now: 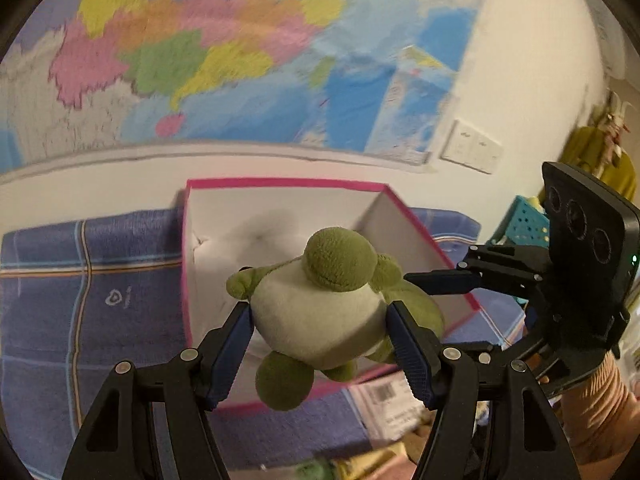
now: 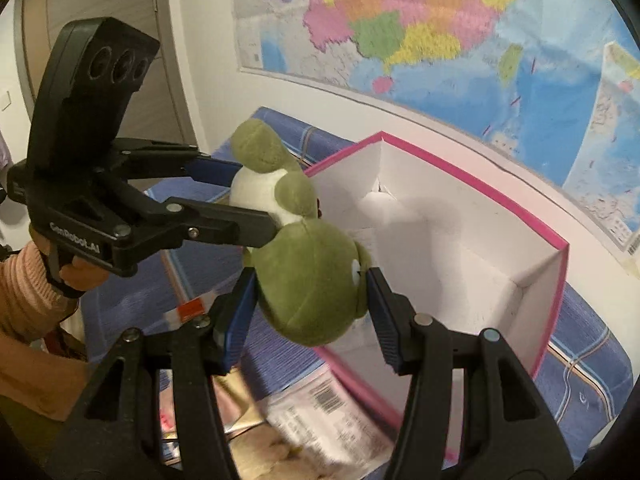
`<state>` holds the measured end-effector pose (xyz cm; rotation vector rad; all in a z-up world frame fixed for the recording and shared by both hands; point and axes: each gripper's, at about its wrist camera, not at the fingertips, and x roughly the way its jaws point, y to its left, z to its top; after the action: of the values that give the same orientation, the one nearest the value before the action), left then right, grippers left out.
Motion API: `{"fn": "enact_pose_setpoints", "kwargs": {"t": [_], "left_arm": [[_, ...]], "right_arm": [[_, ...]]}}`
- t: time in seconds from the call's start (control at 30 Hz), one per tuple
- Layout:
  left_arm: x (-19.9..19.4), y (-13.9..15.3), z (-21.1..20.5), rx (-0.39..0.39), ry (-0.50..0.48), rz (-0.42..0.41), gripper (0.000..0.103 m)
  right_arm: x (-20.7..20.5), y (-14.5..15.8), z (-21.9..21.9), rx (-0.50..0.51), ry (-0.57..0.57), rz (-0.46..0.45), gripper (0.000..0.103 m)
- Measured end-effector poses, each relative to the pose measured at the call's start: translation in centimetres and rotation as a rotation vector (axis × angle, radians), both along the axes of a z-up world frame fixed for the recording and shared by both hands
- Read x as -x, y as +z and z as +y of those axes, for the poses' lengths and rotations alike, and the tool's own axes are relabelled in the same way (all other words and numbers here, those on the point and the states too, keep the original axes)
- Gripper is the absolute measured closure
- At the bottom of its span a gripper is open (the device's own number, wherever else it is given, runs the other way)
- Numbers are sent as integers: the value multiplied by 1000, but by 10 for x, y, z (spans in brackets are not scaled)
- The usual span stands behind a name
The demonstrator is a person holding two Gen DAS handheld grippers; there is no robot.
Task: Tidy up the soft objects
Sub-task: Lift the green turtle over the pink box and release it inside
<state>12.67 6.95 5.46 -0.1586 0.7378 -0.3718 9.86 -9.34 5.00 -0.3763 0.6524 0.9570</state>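
A green plush toy (image 1: 340,260) with a white belly hangs in the air between both grippers. My left gripper (image 1: 320,310) is shut on its white belly, one pad on each side. My right gripper (image 2: 311,278) is shut on the toy's round green head (image 2: 308,300). In the right wrist view the left gripper (image 2: 244,202) comes in from the left, held by a hand in a pink sleeve. Below and behind the toy stands an open white box with a pink rim (image 1: 280,183) (image 2: 460,172). No object shows inside the box.
The box rests on a blue checked cloth (image 1: 100,280) against a white wall with a large coloured map (image 1: 200,40). Papers with a barcode (image 2: 324,396) lie in front of the box. A teal basket (image 1: 524,224) stands at the right, with a wall switch (image 1: 472,146) above.
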Motion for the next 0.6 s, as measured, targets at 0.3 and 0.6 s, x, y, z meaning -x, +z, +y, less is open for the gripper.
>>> {"fn": "enact_pose_setpoints", "kwargs": {"t": [0.3, 0.6], "left_arm": [[-52, -25, 11, -37, 99, 74, 34], [-28, -24, 14, -48, 177, 12, 33]], "right_arm": [[-58, -26, 27, 52, -37, 61, 45], [-78, -43, 21, 39, -212, 112, 42]]}}
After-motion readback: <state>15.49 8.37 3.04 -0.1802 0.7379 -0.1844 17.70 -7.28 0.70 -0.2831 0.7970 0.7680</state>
